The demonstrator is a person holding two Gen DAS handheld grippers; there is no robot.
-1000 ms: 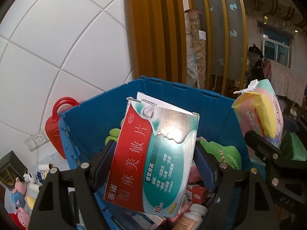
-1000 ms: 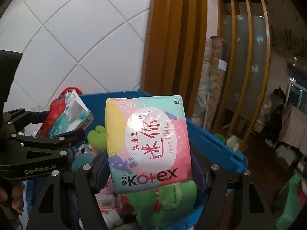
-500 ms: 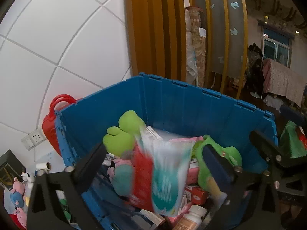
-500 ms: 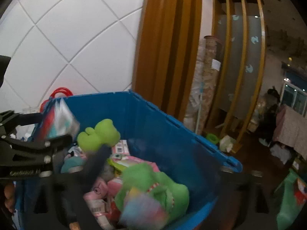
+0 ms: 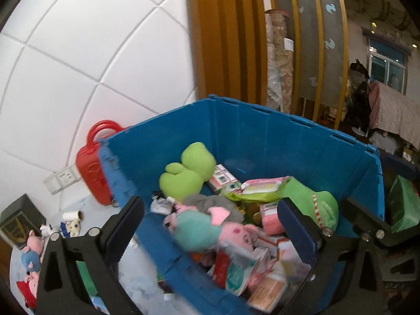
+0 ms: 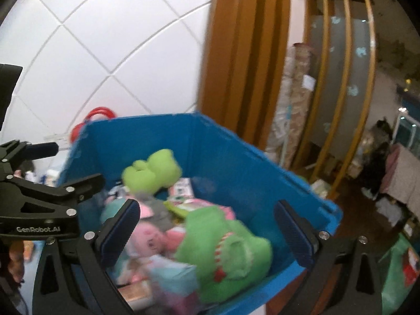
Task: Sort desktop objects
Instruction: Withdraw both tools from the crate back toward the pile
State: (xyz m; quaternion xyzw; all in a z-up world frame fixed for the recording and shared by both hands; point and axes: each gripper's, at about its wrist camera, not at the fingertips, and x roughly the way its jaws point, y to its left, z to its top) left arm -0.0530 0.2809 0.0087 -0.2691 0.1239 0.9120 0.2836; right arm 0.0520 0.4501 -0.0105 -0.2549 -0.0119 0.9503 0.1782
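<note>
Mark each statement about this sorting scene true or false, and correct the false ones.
1. The left claw grips a medicine box. False: its jaws stand wide with nothing between the pads; a red and teal box lies in the bin.
2. The bin is blue. True.
3. The right claw is open and empty. True.
4. The bin holds only boxes. False: a green plush and a pink pig plush lie in it too.
5. A red case stands outside the bin, by the white wall. True.
6. The red case lies inside the bin. False: it stands beside the bin's outer wall.
</note>
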